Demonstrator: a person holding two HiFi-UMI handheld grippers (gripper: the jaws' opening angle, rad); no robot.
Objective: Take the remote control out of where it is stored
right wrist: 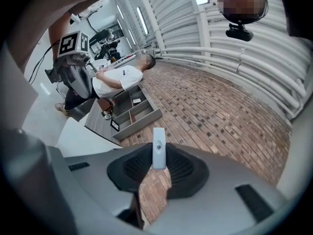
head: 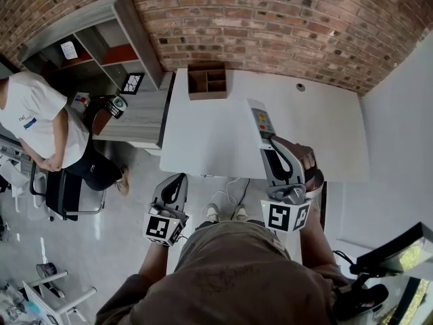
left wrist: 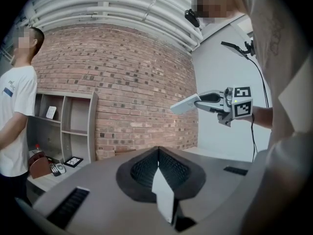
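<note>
Right gripper clamps the slim pale-grey remote control above the white worktop; left gripper closed, empty. Removal looks done; I'd set it down.

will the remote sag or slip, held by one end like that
Probably stiff: the remote juts straight from the right gripper without sagging. Gripped at one end only, it might pivot if bumped. Its smooth plastic looks somewhat slippery.

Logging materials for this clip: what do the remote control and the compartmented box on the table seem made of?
The remote control looks like plastic, light grey and matte: smooth moulded body, coloured buttons. The compartmented box is probably wood or fibreboard, brown and matte: thin divider walls.
</note>
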